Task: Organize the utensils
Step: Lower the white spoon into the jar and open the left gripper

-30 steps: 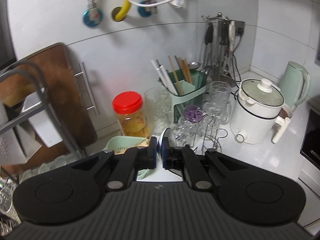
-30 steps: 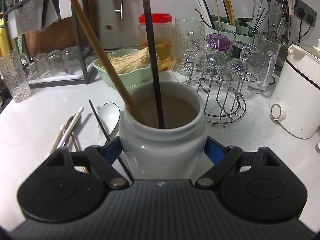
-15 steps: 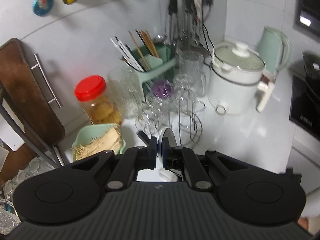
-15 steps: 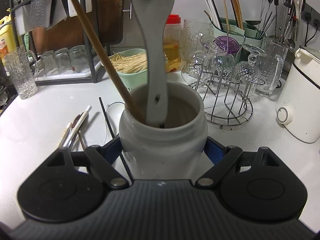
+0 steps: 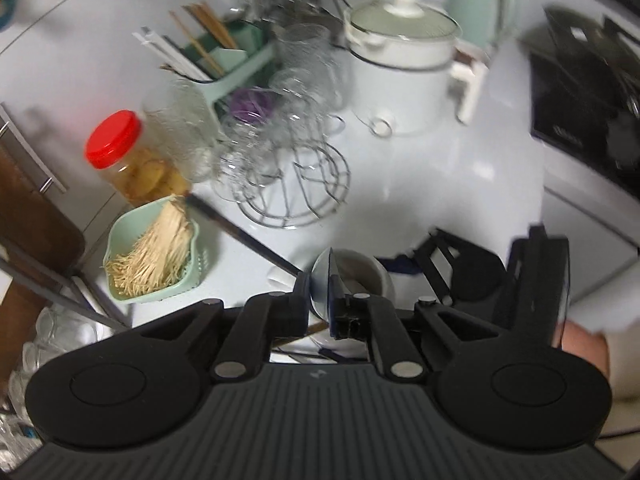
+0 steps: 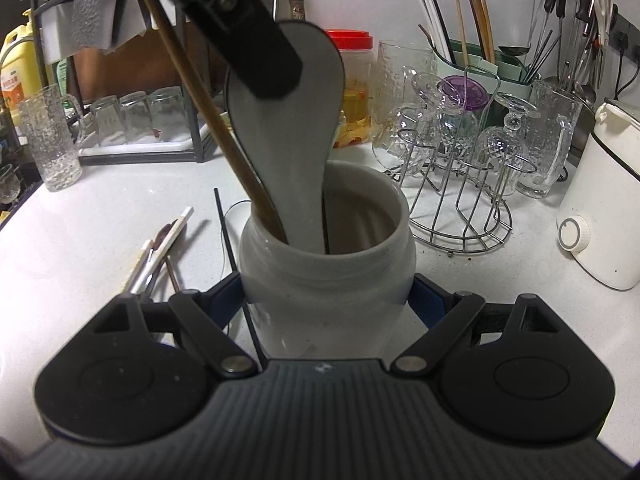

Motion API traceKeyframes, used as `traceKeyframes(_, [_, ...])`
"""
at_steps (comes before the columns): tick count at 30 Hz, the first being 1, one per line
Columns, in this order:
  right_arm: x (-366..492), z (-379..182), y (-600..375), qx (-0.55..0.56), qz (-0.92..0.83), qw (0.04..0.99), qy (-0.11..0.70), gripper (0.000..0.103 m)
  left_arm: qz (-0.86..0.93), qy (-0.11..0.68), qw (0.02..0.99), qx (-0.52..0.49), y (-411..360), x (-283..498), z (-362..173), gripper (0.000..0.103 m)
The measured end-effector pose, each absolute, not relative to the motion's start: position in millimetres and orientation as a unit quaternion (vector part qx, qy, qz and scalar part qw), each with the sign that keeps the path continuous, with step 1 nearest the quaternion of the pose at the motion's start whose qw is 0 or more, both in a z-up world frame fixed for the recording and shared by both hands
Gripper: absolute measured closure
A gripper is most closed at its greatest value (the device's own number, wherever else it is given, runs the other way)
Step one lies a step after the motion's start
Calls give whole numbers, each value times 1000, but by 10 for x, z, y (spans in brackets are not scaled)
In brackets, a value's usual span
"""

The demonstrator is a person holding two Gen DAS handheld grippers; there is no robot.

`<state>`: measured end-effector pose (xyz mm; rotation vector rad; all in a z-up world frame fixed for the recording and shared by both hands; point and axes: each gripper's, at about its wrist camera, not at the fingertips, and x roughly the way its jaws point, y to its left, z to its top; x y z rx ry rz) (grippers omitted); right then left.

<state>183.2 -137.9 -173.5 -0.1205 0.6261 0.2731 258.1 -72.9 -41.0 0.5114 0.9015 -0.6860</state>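
The right gripper (image 6: 326, 296) clamps the white jar (image 6: 328, 264), which holds a brown chopstick (image 6: 208, 120), a black one and the spoon (image 6: 288, 152); the left gripper (image 5: 319, 300), its jaws opening, has the spoon's bowl between them; loose chopsticks (image 6: 160, 252) lie just left of the jar; label on the yellow bottle (image 6: 16, 76) unreadable.

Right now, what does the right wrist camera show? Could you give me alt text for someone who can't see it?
The right gripper clasps a white ceramic jar while the left gripper's opening fingers lower a white spoon, handle first, into it beside a wooden chopstick. More chopsticks lie on the white counter, left of the jar.
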Motion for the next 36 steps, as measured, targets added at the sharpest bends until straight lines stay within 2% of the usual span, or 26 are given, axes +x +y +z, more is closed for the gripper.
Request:
traceKeyframes(17, [1831, -1742, -1392, -64, 143, 940, 304, 13, -356, 452, 761, 301, -1022, 2625, -672, 90])
traceKeyframes(24, [1823, -1750, -1400, -64, 144, 940, 303, 13, -349, 485, 754, 273, -1056, 2751, -807, 89])
traceKeyframes(33, [1808, -1754, -1404, -65, 145, 940, 302, 13, -350, 485, 764, 242, -1059, 2806, -779, 88])
traceKeyframes(36, [1808, -1757, -1396, -66, 145, 940, 301, 13, -348, 480, 773, 228, -1042, 2827, -710, 78])
